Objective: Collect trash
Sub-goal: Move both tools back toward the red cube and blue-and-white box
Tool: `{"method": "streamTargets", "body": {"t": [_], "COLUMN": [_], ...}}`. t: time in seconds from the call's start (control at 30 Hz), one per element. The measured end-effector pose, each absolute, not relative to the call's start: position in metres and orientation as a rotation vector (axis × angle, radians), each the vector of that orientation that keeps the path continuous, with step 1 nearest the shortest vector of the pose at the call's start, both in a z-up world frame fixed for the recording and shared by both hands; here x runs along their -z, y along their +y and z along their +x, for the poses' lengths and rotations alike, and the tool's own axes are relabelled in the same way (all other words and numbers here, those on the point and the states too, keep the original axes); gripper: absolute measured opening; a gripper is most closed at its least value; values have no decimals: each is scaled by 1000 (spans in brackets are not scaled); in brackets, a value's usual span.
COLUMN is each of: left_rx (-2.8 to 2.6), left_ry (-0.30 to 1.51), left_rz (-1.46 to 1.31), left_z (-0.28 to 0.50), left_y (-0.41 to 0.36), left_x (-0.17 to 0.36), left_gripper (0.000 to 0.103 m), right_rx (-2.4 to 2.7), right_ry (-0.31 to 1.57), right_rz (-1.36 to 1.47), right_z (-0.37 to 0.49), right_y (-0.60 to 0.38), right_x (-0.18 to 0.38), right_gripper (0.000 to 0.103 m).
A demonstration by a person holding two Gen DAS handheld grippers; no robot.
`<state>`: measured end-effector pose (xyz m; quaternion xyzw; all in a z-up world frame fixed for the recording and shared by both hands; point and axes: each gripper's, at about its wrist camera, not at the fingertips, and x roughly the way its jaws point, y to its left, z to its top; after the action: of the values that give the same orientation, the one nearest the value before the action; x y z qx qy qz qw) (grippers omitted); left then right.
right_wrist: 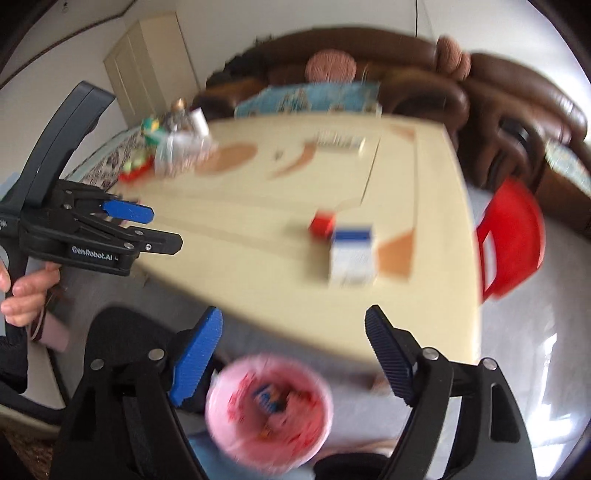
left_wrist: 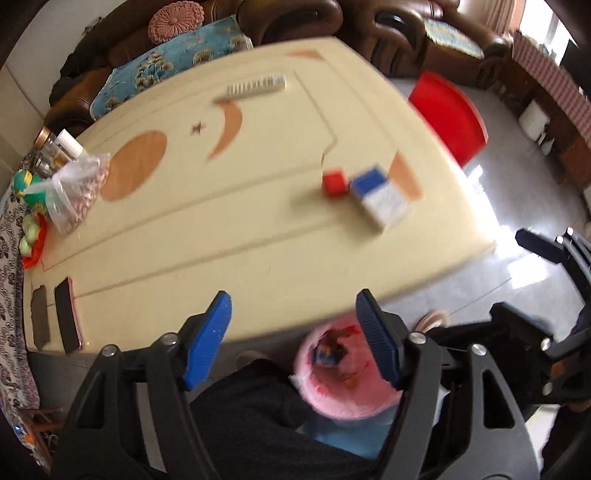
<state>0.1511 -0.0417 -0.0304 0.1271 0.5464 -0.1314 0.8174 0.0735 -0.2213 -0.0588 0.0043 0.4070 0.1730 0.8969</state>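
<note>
Both views are blurred, so fine detail is lost. Your left gripper (left_wrist: 293,332) hangs over the near edge of the cream desk (left_wrist: 221,229), its jaws spread wide and holding nothing. Your right gripper (right_wrist: 293,350) sits in much the same pose at the desk's near edge, jaws released and empty too. In the right view your left gripper shows again at the far left, held in your hand (right_wrist: 22,295).

Below both grippers, off the desk and down by the floor, stands the bin (left_wrist: 347,373), lined with a pink bag; some scraps lie inside, too blurred to name. In the left view it sits partly behind the right-hand finger (left_wrist: 376,343); in the right view it lies between the two fingers.

On the desk, well beyond the jaws, a red box (left_wrist: 334,181) stands just beside a blue-and-white carton (left_wrist: 380,195); whether they touch you cannot tell. Farther back lies a flat white strip (left_wrist: 256,85) near the far edge. At the left edge a clear bag (left_wrist: 79,192) of pinkish bits rests by some jars (left_wrist: 55,147). A dark phone (left_wrist: 68,315) lies at the near left corner.

A red stool (left_wrist: 448,114) stands on the floor past the desk's right side, and a brown sofa (left_wrist: 295,18) runs behind.
</note>
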Motion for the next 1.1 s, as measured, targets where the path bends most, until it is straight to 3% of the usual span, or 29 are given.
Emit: {"method": "streamTargets", "body": {"t": [0.17, 0.4, 1.1], "left_rx": [284, 280, 236], "left_ry": [1171, 1278, 1455], "left_rz": [260, 262, 268], "left_z": [185, 228, 314], "left_y": [-66, -95, -131], "left_x": [11, 48, 159], "left_gripper": [69, 69, 69], "right_rx": [-329, -324, -324], "right_ry": [772, 777, 1022], "right_rz": [3, 3, 45], "right_z": [90, 117, 198], "right_y": [-230, -243, -240], "right_x": [26, 27, 174], "right_gripper": [78, 78, 78]}}
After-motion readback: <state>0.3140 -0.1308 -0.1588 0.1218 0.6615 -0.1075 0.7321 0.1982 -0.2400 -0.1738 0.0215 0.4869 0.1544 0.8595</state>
